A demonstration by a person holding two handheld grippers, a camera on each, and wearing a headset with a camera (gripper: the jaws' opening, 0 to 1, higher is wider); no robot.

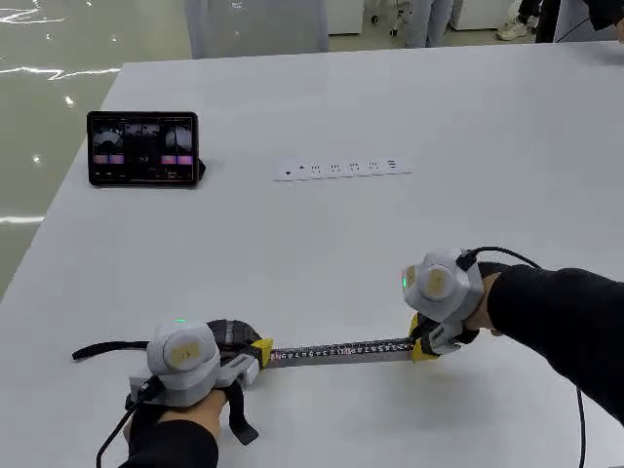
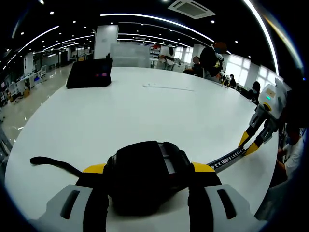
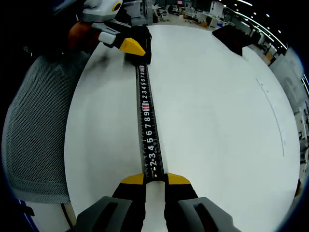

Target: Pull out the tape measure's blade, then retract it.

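Our left gripper clamps the black rounded tape measure case at seven o'clock on the white worktop. Our right gripper pinches the dark numbered blade, stretched toward three o'clock. We judge pull-out underway; next, a slow guided return.

Your left gripper sits low and close to you, jaws clamped on the case, while your right gripper, sleeve reaching in from the right, pinches the blade tip.
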